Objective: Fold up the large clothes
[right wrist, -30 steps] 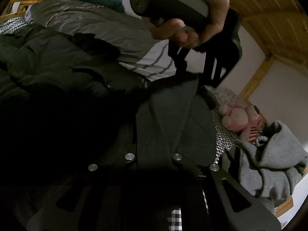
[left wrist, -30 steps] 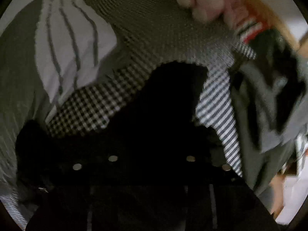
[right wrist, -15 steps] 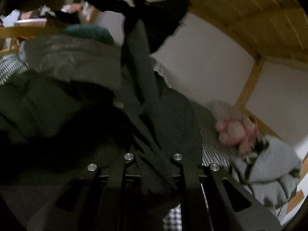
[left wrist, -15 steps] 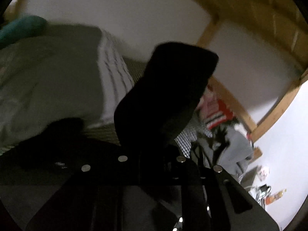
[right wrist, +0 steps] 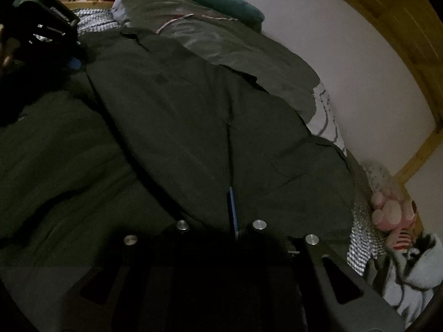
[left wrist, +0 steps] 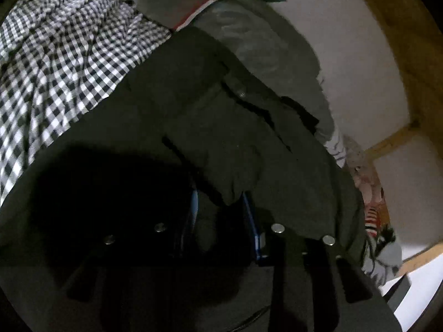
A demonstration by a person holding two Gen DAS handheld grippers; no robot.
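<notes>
A large dark green coat (right wrist: pixel 193 116) lies spread over the bed, and in the left wrist view the coat (left wrist: pixel 221 127) fills the middle. My left gripper (left wrist: pixel 221 210) is low over it, jaws opening, blue pads (left wrist: pixel 250 215) apart; a loose fold of the coat hangs between them without being pressed. My right gripper (right wrist: pixel 231 215) sits at the coat's near edge, jaws starting to open but still narrow. A crease of the coat runs into them beside one blue pad (right wrist: pixel 232 213). The left gripper's dark body (right wrist: pixel 47 27) shows at the top left of the right wrist view.
A black-and-white checked sheet (left wrist: pixel 55 55) covers the bed. Grey bedding (right wrist: pixel 235 44) and a teal pillow (right wrist: pixel 232 5) lie behind the coat by the white wall. A pink plush toy (right wrist: pixel 387 210) and a grey knit garment (right wrist: pixel 415 271) lie at the right. A wooden frame (right wrist: pixel 401 27) runs overhead.
The coat, lifted and hanging half a second ago, now lies on the bed. My left gripper swung down and across to it and its pads parted. My right gripper came lower over the coat.
</notes>
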